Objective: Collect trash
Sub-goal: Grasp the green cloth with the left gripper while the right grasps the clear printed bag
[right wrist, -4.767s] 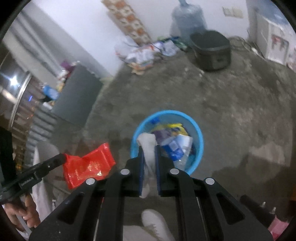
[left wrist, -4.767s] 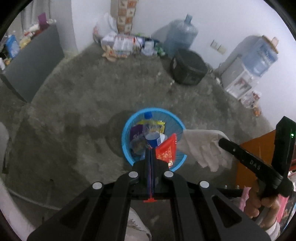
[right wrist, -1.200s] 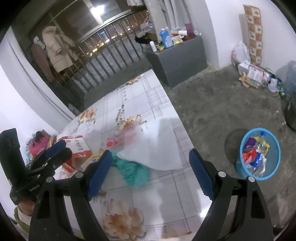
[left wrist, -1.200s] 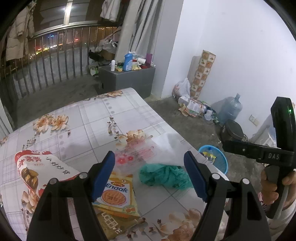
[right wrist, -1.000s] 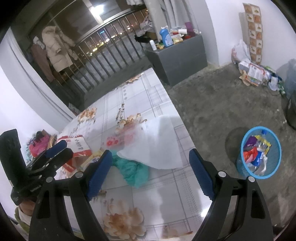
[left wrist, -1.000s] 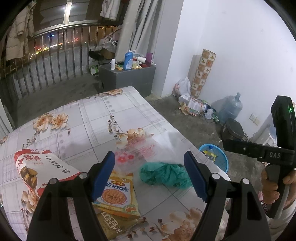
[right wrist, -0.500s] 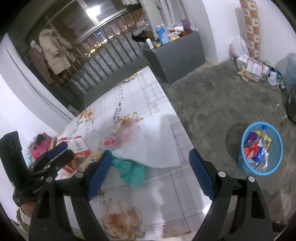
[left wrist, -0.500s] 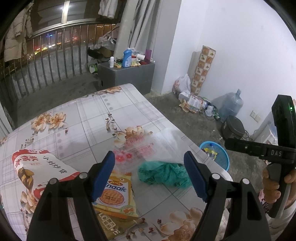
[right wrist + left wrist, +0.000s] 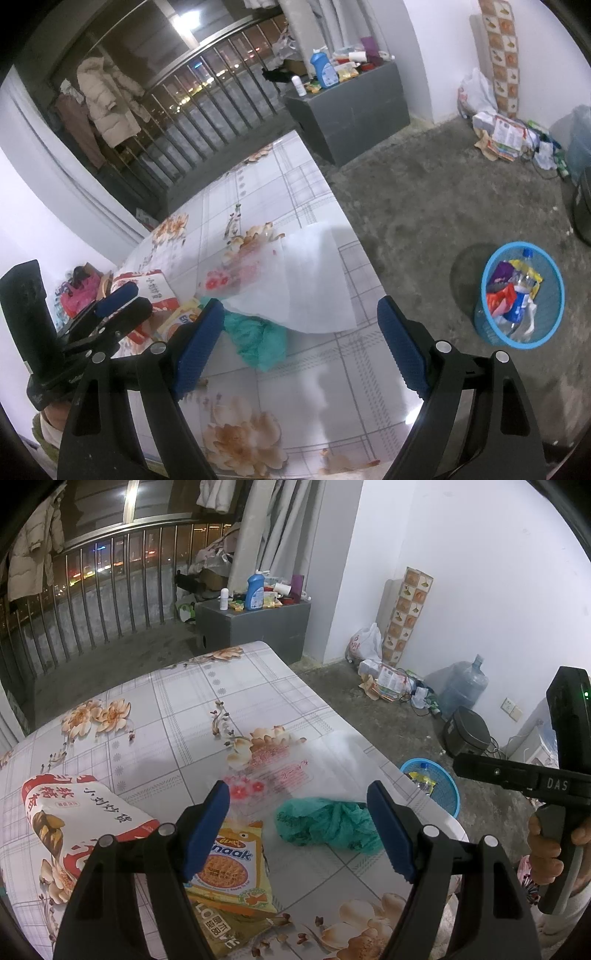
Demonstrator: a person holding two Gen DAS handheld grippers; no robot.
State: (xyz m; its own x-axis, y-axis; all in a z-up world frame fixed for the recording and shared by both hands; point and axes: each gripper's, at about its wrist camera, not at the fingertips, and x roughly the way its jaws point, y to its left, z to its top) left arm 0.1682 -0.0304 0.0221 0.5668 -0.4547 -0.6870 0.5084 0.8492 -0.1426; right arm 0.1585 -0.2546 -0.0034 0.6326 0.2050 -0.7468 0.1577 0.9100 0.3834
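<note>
Trash lies on the floral table [image 9: 155, 709]: a crumpled green net [image 9: 328, 825], a clear plastic bag with red print [image 9: 295, 764], a yellow snack packet [image 9: 229, 871] and a red-and-white snack bag [image 9: 77, 812]. My left gripper [image 9: 299, 830] is open and empty, just above the green net and the yellow packet. My right gripper [image 9: 301, 350] is open and empty over the table's near edge, with the green net [image 9: 258, 339] by its left finger and the clear bag [image 9: 310, 280] beyond. The blue trash basket [image 9: 491, 336] stands on the floor to the right, holding several wrappers and a bottle.
A grey cabinet [image 9: 255, 627] with bottles stands behind the table by the balcony railing. A pile of papers and bags [image 9: 384, 679], a water jug [image 9: 461, 690] and a black cooker [image 9: 467, 731] line the far wall. The floor is bare concrete [image 9: 424, 206].
Nearly five seconds ago both grippers were shut on trash over the basket, a red wrapper and a white bag. Now both are open and empty over the table. In the last second they only drifted slightly.
</note>
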